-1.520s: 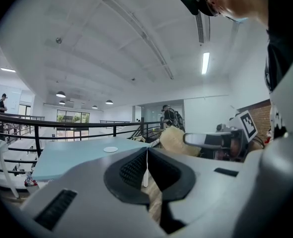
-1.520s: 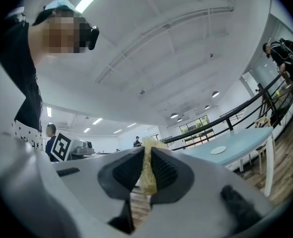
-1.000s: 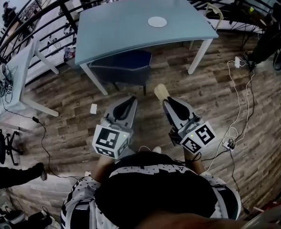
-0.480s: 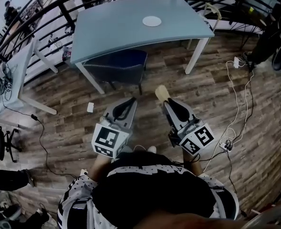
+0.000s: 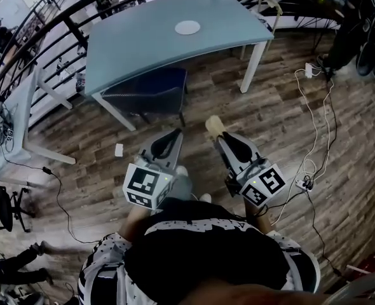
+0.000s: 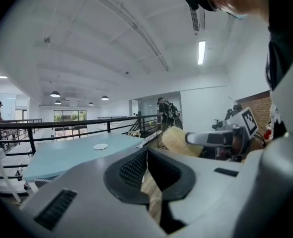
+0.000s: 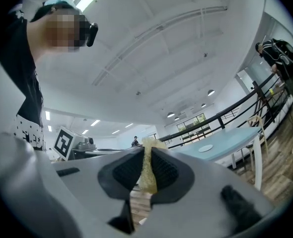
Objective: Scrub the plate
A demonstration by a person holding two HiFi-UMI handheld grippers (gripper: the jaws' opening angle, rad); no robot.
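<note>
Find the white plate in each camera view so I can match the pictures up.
Head view: the plate is at top centre, on the far part of the blue table.
Left gripper view: the plate is left of centre, small, on the tabletop.
Right gripper view: the plate is right of centre, a thin pale oval on the tabletop.
Shared landmark: the blue table, seen in all three views.

Plate [image 5: 187,27], on the far table [image 5: 143,49]: too small to show whether soiled or clean. Sponge [image 7: 147,175]: only a narrow edge shows between the closed jaws of the right gripper [image 7: 146,151]; the pads hide the rest. Chair [image 5: 150,93]: rear portion hidden beneath the tabletop. Figures at the railing: cut off by the head view's top edge.
</note>
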